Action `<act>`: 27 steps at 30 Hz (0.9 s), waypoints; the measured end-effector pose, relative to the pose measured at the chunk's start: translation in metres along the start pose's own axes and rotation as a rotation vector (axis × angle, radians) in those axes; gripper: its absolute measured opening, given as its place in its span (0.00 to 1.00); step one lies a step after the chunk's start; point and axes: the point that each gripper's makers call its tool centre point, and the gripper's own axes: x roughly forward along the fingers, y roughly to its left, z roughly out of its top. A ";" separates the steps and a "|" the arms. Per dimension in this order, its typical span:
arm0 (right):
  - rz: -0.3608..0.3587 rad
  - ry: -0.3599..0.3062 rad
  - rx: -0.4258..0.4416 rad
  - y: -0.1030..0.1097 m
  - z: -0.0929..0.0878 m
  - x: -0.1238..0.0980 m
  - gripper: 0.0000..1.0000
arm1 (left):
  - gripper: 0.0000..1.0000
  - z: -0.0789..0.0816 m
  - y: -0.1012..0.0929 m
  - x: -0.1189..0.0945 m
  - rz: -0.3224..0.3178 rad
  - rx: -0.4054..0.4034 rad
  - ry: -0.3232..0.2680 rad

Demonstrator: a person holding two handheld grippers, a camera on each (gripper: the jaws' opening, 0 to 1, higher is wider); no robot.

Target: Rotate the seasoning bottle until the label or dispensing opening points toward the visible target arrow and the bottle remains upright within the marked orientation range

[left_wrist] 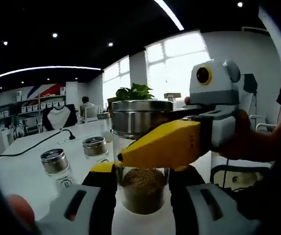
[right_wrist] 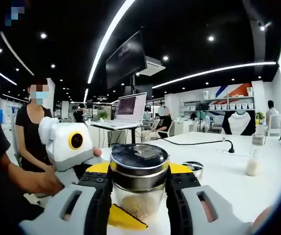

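While your left gripper (left_wrist: 142,183) stands with its black-padded jaws on either side of the lower glass body of the clear seasoning bottle with the metal lid (left_wrist: 141,147), the brown granules inside show between them, and the jaws look pressed against the glass. Your right gripper (right_wrist: 139,196) closes on the same bottle (right_wrist: 139,178) just under its steel cap, its jaws touching the glass on both sides. From the left gripper view, your right gripper's yellow jaw (left_wrist: 165,144) crosses in front of the bottle's neck, with your hand (left_wrist: 250,142) behind it. The bottle stands upright on the white table (right_wrist: 238,171), close to its near edge. Two smaller glass shakers with metal lids (left_wrist: 57,166) stand to one side, near a black power cable (left_wrist: 37,144) lying across the tabletop. A person in a black top (right_wrist: 30,132) stands beyond the table.
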 end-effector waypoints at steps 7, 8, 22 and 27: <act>0.172 -0.042 -0.016 0.015 0.008 -0.015 0.41 | 0.42 0.011 -0.019 -0.013 -0.211 -0.057 -0.086; 0.195 -0.049 -0.016 0.017 0.010 -0.018 0.41 | 0.42 0.013 -0.022 -0.016 -0.247 -0.099 -0.103; 0.276 -0.107 -0.032 0.028 0.012 -0.023 0.40 | 0.41 0.013 -0.033 -0.013 -0.320 -0.133 -0.121; 0.279 -0.123 -0.024 0.028 0.013 -0.023 0.40 | 0.43 0.012 -0.031 -0.010 -0.307 -0.142 -0.124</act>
